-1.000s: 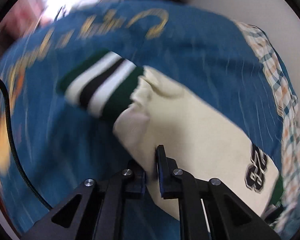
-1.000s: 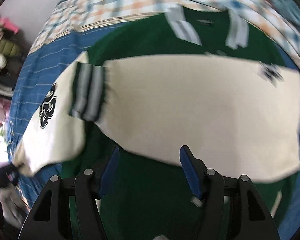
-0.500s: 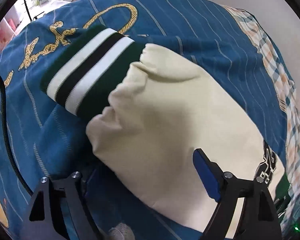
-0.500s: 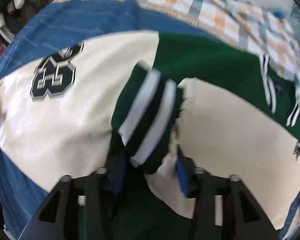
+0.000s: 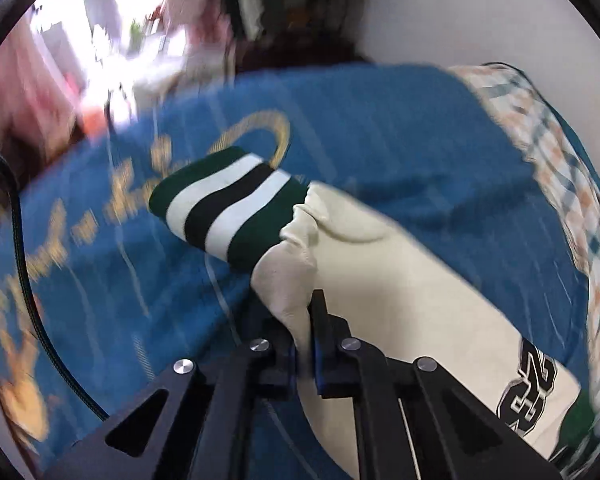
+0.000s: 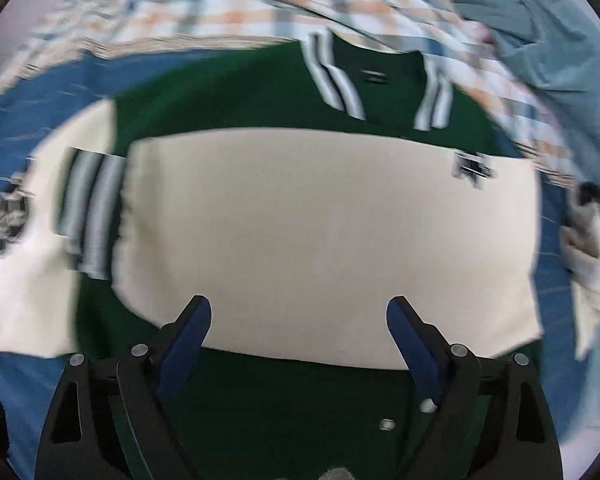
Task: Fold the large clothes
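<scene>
A green varsity jacket [image 6: 240, 96] with cream sleeves lies on the blue bedspread [image 5: 380, 128]. My left gripper [image 5: 304, 308] is shut on a pinch of the cream sleeve [image 5: 400, 280], just behind its green, white and black striped cuff [image 5: 228, 204]. A number patch [image 5: 528, 392] shows further down this sleeve. In the right wrist view the other cream sleeve [image 6: 320, 232] lies flat across the jacket's body, its striped cuff [image 6: 92, 208] at the left. My right gripper [image 6: 298, 312] hovers over that sleeve with its jaws opening wide and nothing pinched between them.
A plaid cloth [image 6: 220, 12] covers the far end of the bed, with pale blue fabric [image 6: 540, 28] at the top right. A black cable [image 5: 24, 280] hangs at the left. Blurred clutter [image 5: 300, 8] and a white wall [image 5: 480, 20] lie beyond the bed.
The left gripper opened over the sleeve, then shut on it behind the cuff and lifted it. The right gripper let go of the other cuff and spread wide above the laid sleeve.
</scene>
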Available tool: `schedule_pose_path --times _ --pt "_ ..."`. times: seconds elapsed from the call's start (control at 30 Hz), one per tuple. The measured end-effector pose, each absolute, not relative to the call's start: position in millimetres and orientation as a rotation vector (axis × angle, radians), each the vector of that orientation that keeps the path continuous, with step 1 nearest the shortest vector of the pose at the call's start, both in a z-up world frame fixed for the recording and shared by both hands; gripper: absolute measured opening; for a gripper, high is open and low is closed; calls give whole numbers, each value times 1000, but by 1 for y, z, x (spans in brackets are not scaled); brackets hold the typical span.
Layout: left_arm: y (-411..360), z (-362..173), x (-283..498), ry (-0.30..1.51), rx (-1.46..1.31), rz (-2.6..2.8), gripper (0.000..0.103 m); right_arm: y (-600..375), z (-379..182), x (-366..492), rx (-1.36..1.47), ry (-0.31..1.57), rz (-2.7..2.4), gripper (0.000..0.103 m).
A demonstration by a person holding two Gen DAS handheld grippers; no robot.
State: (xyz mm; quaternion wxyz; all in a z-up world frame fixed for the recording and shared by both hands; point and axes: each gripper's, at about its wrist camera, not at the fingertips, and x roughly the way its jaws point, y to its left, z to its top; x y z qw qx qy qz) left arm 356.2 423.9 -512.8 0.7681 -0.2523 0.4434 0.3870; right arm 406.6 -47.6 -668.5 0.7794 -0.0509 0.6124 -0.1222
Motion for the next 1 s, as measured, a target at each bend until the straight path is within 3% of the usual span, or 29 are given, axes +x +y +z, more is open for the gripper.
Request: schedule_pose_path --times 0.2,0.47,0.73,0.87,1.0 --pt "350 -417 376 831 -169 803 2 -61 -672 409 -94 1319 -299 91" --pt "220 -346 400 773 -4 514 2 -120 -664 411 68 1317 -318 91" --pt "-11 -358 425 888 -9 28 2 -259 -660 363 303 1339 -467 91" --pt "-163 -402 410 1000 31 -241 3 -346 -665 322 383 1341 -583 91" --pt "-254 -456 387 1103 150 -332 7 -412 -672 285 480 1348 -625 91"
